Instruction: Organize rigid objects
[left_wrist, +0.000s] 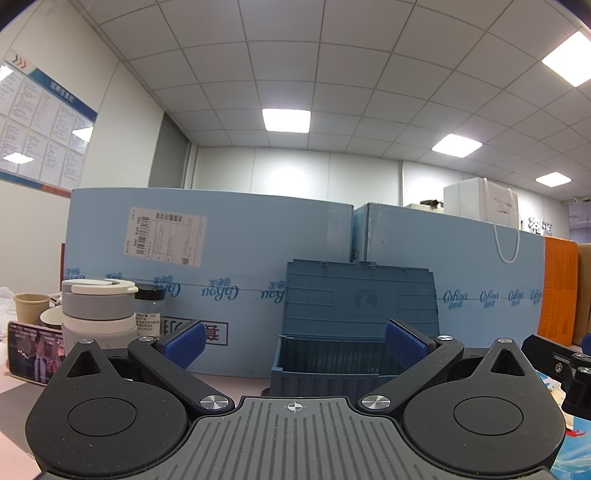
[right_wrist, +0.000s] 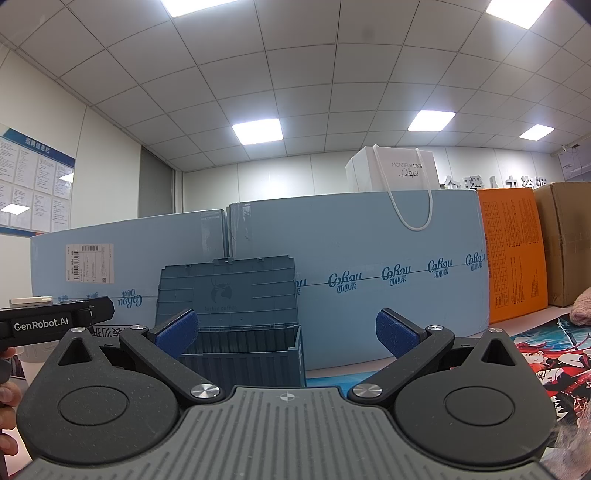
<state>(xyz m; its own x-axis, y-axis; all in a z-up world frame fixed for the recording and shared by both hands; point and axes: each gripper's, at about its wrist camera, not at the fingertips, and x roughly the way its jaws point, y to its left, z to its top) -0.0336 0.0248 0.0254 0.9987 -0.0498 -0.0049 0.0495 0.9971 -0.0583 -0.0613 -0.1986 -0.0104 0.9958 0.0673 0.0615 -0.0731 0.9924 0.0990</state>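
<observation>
Left wrist view: left gripper (left_wrist: 294, 341), jaws spread and empty, faces the blue storage crate (left_wrist: 338, 363), which stands on the desk (left_wrist: 229, 386) with its lid propped open, presumably to receive objects.

Right wrist view: right gripper (right_wrist: 287, 334), jaws likewise apart and empty, sees the crate left of centre, against the light-blue cartons (right_wrist: 369, 240).

The lidded crate (left_wrist: 347, 354) stands ahead between the left jaws and ahead-left of the right jaws (right_wrist: 240, 332), its raised lid leaning on cartons (left_wrist: 221, 266) behind; stacked containers (left_wrist: 98, 314) sit far left; a paper bag (right_wrist: 393, 170) tops the cartons.
</observation>
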